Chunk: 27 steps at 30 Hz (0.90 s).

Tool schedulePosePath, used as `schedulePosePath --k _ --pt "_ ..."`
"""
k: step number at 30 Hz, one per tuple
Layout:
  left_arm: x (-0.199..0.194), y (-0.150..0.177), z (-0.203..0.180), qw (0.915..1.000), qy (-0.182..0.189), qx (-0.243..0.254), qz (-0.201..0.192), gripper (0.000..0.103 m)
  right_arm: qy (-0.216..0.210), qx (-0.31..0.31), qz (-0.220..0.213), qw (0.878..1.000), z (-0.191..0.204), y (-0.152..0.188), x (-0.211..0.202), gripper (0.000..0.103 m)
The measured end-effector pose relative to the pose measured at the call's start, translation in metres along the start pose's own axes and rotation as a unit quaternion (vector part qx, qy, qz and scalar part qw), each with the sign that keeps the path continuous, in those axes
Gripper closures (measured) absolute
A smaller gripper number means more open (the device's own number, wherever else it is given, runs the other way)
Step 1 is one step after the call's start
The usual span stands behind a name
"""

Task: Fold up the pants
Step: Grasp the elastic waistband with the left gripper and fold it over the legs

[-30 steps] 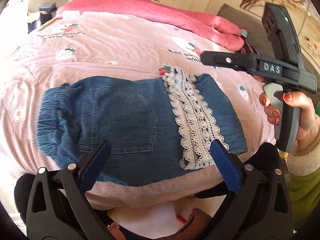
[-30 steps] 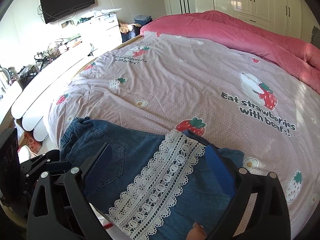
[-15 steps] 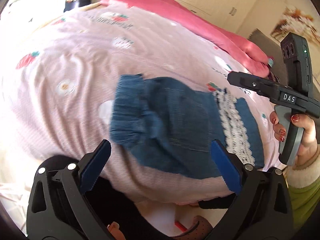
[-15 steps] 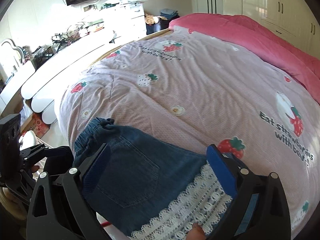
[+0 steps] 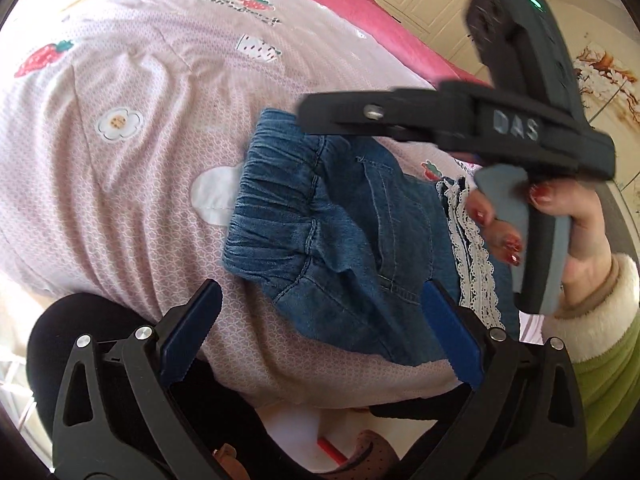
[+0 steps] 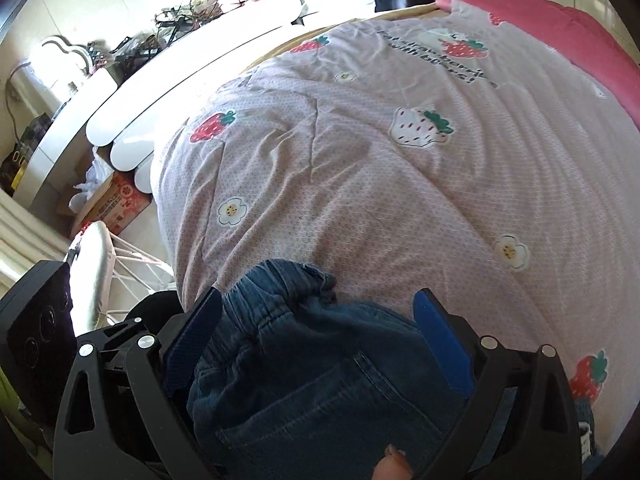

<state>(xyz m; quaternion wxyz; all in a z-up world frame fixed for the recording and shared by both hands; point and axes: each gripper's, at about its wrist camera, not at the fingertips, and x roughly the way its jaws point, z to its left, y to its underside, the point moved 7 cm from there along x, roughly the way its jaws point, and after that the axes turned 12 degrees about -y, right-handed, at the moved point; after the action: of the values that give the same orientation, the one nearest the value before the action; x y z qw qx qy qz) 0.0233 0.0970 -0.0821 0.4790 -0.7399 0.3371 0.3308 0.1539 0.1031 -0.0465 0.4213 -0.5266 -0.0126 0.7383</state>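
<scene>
Folded blue denim pants with a gathered elastic waistband and a white lace band lie on the pink strawberry quilt near the bed's front edge. My left gripper is open and empty, just in front of the pants' near edge. My right gripper is open and hovers over the waistband end of the pants. In the left wrist view the right gripper's body crosses above the pants, held by a hand with red nails.
The pink quilt spreads wide behind and left of the pants. A darker pink blanket lies at the far side. White furniture, a cardboard box and a drying rack stand left of the bed.
Both grippers have swung to the left, toward the waistband end of the pants. The right gripper now hangs over the waistband. The pants lie unchanged.
</scene>
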Motion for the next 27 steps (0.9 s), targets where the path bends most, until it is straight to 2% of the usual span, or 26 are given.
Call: schedulePosePath --k 3,5,6,7,8,10,14,17,20,22,23,24,27 --pt "0.005 -0.001 0.004 1.0 0.002 -0.006 0.003 0.01 -0.022 0.004 0.033 0.999 -0.001 -0.003 0.02 0.009" --pt "0.007 -0.002 0.006 1.0 -0.001 -0.009 0.001 0.01 -0.039 0.005 0.054 0.998 0.001 -0.001 0.031 0.028" --pt "0.007 -0.003 0.008 0.9999 -0.001 -0.01 -0.001 0.01 -0.044 0.006 0.064 0.997 0.001 0.001 0.037 0.053" --pt "0.008 -0.004 0.01 0.9999 0.0 -0.013 -0.002 0.01 -0.033 0.009 0.066 0.997 -0.002 0.003 0.04 0.062" --pt "0.008 -0.006 0.011 0.9999 0.0 -0.015 -0.004 0.01 -0.027 0.013 0.067 0.997 -0.004 0.005 0.041 0.066" --pt "0.009 -0.008 0.016 0.9998 -0.001 -0.021 -0.007 0.01 -0.047 0.018 0.05 0.997 -0.005 0.004 0.031 0.074" --pt "0.012 -0.019 0.021 0.9991 0.016 -0.035 -0.02 0.01 -0.094 0.018 0.011 0.995 0.0 0.003 -0.004 0.075" --pt "0.013 -0.027 0.008 0.9973 0.06 -0.032 -0.03 0.01 -0.106 0.013 -0.006 0.994 0.001 0.004 -0.027 0.075" --pt "0.012 -0.029 -0.009 0.9945 0.098 -0.025 -0.026 0.022 -0.112 0.014 -0.024 0.993 0.0 0.006 -0.051 0.075" --pt "0.01 -0.03 -0.02 0.9944 0.101 -0.013 -0.03 0.031 -0.109 0.013 -0.038 0.993 -0.002 0.01 -0.067 0.075" --pt "0.007 -0.03 -0.026 0.9944 0.101 -0.008 -0.03 0.044 -0.107 0.014 -0.043 0.993 -0.003 0.01 -0.072 0.075" --pt "0.006 -0.029 -0.031 0.994 0.105 -0.006 -0.031 0.048 -0.104 0.015 -0.049 0.993 -0.005 0.013 -0.08 0.075" --pt "-0.001 -0.029 -0.054 0.9928 0.113 0.013 -0.036 0.05 -0.099 0.019 -0.068 0.993 -0.013 0.025 -0.104 0.075"
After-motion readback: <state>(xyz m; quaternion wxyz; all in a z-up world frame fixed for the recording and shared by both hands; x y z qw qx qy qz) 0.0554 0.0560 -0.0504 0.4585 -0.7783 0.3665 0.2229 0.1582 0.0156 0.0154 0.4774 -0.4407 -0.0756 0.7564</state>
